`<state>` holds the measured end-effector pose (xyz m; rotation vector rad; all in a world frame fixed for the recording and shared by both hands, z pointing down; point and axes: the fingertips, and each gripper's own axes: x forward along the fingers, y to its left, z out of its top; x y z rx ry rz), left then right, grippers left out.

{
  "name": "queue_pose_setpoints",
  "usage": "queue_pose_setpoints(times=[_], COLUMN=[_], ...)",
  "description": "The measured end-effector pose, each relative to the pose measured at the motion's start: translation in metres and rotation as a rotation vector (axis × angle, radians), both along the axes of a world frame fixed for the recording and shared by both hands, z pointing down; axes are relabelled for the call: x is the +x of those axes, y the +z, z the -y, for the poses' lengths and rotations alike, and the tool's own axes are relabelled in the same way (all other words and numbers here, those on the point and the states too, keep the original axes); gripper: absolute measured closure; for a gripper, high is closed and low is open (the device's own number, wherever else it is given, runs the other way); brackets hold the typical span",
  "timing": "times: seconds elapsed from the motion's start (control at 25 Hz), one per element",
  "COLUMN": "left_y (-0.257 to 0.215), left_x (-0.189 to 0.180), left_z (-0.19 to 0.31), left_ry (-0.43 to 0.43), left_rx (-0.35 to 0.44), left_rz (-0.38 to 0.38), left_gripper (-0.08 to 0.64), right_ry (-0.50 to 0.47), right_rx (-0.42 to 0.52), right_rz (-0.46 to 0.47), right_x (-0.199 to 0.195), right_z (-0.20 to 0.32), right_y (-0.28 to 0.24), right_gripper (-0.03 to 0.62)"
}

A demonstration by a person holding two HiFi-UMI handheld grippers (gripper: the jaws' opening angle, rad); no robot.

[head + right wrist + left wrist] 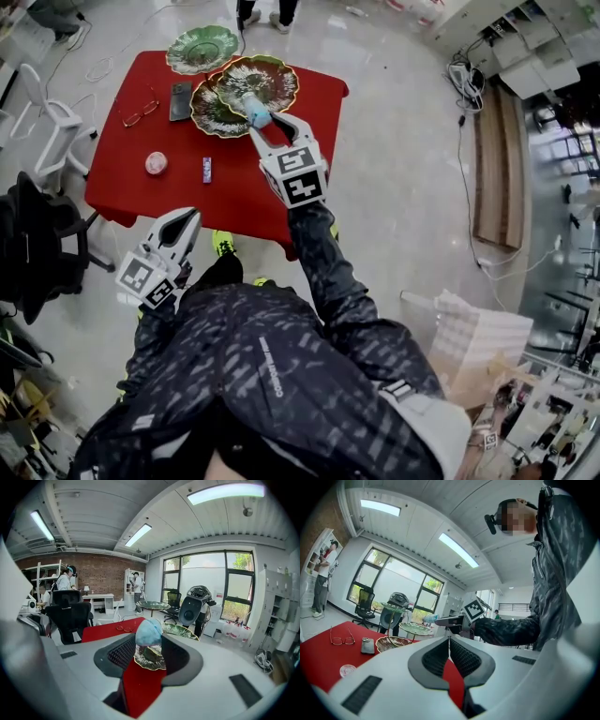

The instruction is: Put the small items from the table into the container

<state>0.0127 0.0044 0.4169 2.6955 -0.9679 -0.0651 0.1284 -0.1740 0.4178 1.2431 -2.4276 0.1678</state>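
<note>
Right hand-held gripper (pixel 257 118) pinching blue item (pixel 148 632) above leaf dish (pixel 277 79).
Looks light, smooth, maybe squashy: grip mid-body, gently. Left hand-held gripper (pixel 189 219) pressed together, empty, off the surface (pixel 239 183).

- A square table under a red cloth (pixel 117 192) stands on a glossy pale floor.
- A pair of thin-rimmed eyeglasses (pixel 140 113) lies open on the cloth towards the table's left side.
- A dark rectangular phone (pixel 181 100) lies flat just right of the eyeglasses, apart from them.
- A tiered stand of leaf-shaped dishes with gold rims (pixel 214 114) stands at the far side, its lowest dish just beside the phone. A second dish (pixel 272 75) sits higher, and a green one (pixel 202 48) tops it.
- A small round pinkish-white lid-like piece (pixel 156 163) lies nearer the person.
- A small purple-and-white oblong packet (pixel 207 170) lies near it on the right, not touching.
</note>
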Motion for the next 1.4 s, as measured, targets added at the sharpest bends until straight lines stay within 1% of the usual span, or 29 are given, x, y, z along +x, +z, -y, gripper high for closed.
queue_pose_setpoints(times=[0.32, 0.56, 0.84, 1.04, 1.2, 1.4], left_y=[0.001, 0.005, 0.008, 0.008, 0.005, 0.006], left_x=[-0.023, -0.040, -0.057, -0.064, -0.066, -0.068], left_z=[0.039, 0.060, 0.085, 0.105, 0.117, 0.128], left_ry=[0.021, 0.032, 0.050, 0.076, 0.093, 0.123], left_rx=[-0.006, -0.026, -0.038, -0.031, -0.022, -0.015], left_rz=[-0.011, -0.016, -0.025, -0.025, -0.032, -0.035], left_gripper=[0.548, 0.548, 0.548, 0.548, 0.548, 0.548], right_ry=[0.017, 0.036, 0.073, 0.092, 0.096, 0.103], right_rx=[-0.032, -0.092, -0.129, -0.150, -0.185, -0.199], right_rz=[-0.023, -0.044, -0.070, -0.089, -0.109, -0.131], right_x=[-0.019, -0.030, -0.031, -0.034, -0.036, -0.038], right_z=[0.034, 0.052, 0.074, 0.087, 0.090, 0.096], right_y=[0.014, 0.035, 0.056, 0.066, 0.076, 0.083], right_gripper=[0.414, 0.414, 0.414, 0.414, 0.414, 0.414])
